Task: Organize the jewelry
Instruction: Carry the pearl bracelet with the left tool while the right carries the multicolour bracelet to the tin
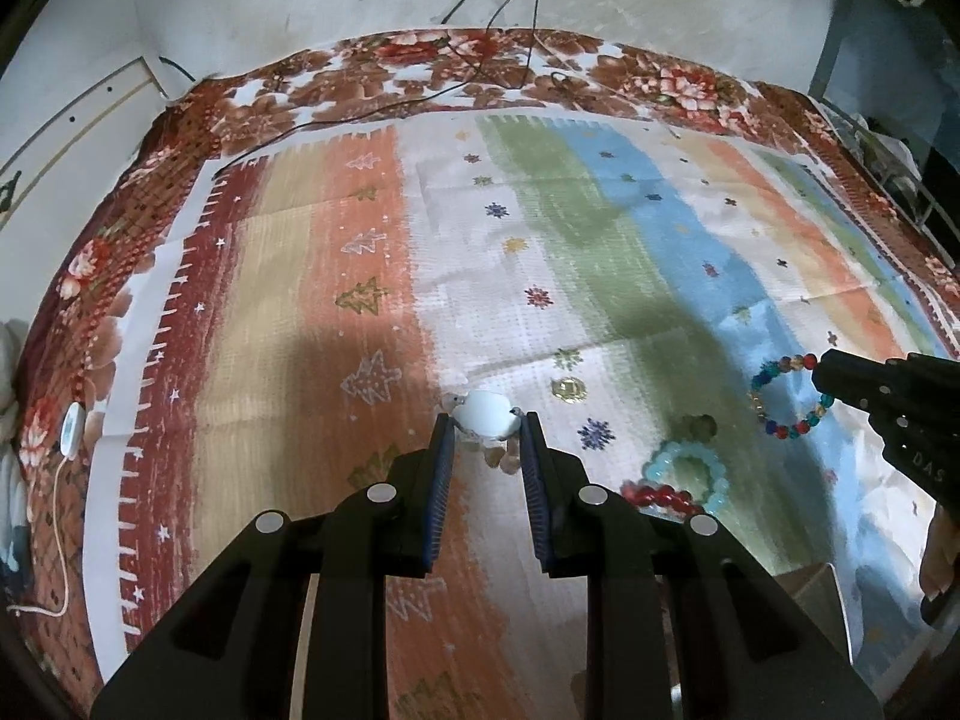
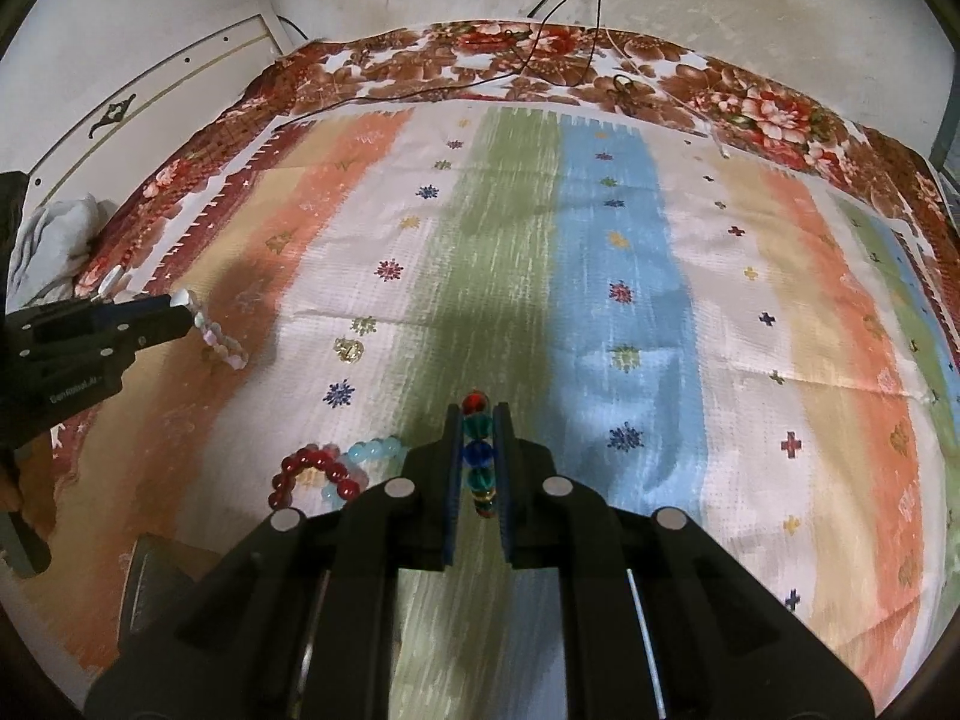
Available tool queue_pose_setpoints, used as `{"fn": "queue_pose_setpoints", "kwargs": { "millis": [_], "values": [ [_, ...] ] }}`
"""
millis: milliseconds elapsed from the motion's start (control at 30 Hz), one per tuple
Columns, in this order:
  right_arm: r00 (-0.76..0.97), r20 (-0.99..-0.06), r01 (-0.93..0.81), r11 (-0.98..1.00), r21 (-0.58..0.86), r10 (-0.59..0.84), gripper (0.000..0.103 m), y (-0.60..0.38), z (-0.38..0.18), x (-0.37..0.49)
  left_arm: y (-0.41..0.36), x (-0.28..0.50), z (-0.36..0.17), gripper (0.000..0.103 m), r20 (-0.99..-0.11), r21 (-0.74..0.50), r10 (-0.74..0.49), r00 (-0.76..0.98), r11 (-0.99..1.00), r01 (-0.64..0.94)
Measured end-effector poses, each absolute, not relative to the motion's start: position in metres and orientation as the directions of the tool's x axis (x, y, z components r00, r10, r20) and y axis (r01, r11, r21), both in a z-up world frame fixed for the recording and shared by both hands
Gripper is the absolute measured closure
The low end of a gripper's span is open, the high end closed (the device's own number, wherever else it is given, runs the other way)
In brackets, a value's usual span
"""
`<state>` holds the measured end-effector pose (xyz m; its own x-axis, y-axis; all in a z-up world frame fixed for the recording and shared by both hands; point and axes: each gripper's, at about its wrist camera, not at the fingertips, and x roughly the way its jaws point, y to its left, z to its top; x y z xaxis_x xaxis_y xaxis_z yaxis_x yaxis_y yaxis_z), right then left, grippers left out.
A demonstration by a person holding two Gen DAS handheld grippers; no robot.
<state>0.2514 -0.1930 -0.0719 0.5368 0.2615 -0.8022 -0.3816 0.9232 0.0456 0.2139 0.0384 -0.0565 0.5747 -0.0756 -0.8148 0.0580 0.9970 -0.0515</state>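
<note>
Both grippers hold bracelets above the striped cloth (image 1: 498, 276).

The left gripper (image 1: 486, 420) pinches a pale shell bracelet (image 1: 483, 414), which hangs half hidden behind its tips. The right gripper (image 2: 478, 414) is pressed onto a multicoloured bead bracelet (image 2: 478, 450), seen edge-on. Near and between them, a red bracelet (image 2: 312, 471) and a light blue bracelet (image 2: 375, 453) lie touching on the cloth, partly cut off by the fingers.

Dim, warm indoor light w/ slight colour noise. Soft shadows are cast across centre of the cloth (image 1: 540, 276). Strong fisheye bending and dark vignetting are seen at corners; edges slightly blurred.
</note>
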Motion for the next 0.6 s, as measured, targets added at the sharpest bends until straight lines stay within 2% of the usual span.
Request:
{"fn": "queue_pose_setpoints", "kwargs": {
  "millis": [600],
  "values": [
    [0.554, -0.779, -0.394, 0.917, 0.065, 0.293, 0.092, -0.198, -0.052, 0.208, 0.021, 0.165, -0.031, 0.081, -0.778, -0.084, -0.131, 0.615, 0.991, 0.105]
  ]
}}
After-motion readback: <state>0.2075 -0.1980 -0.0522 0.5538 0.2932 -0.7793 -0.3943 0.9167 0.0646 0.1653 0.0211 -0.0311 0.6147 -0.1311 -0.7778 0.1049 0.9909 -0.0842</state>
